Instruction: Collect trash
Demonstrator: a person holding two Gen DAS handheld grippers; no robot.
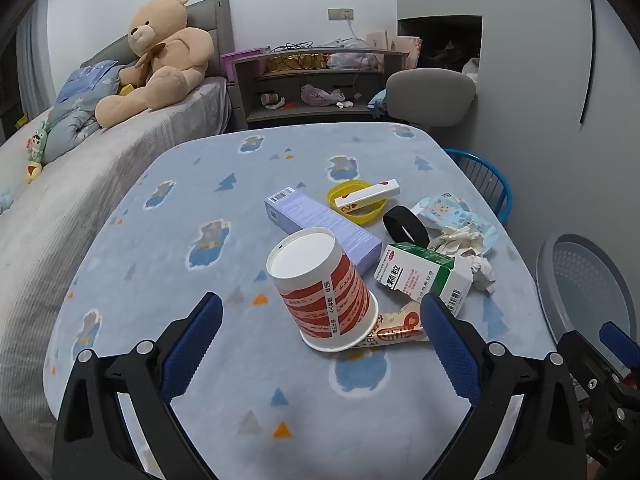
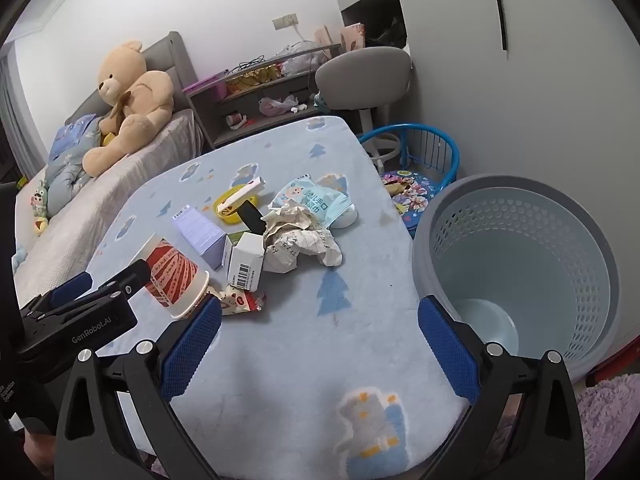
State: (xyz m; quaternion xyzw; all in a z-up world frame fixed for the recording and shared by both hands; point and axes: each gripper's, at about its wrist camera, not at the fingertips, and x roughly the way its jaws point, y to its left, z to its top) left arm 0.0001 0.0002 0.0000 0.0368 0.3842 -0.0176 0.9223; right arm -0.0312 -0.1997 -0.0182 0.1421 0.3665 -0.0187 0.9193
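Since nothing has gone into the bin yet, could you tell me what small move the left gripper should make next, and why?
Probably ease the left gripper forward around the upturned paper cup. Its jaws are open and the cup stands right between and ahead of them, nearest of the trash pile. The grey perforated bin beside the table looks empty, and the right gripper is open over bare cloth.

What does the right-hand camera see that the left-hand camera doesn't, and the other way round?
Only the right view looks down into the grey basket, which holds nothing, and shows the blue stool's cartoon seat.

Only the left view shows the upside-down paper cup's white base and the green face of the medicine box.

Both show the blue-clothed table, crumpled paper, wipes packet, purple box, yellow lid, teddy bear, and open fingers.
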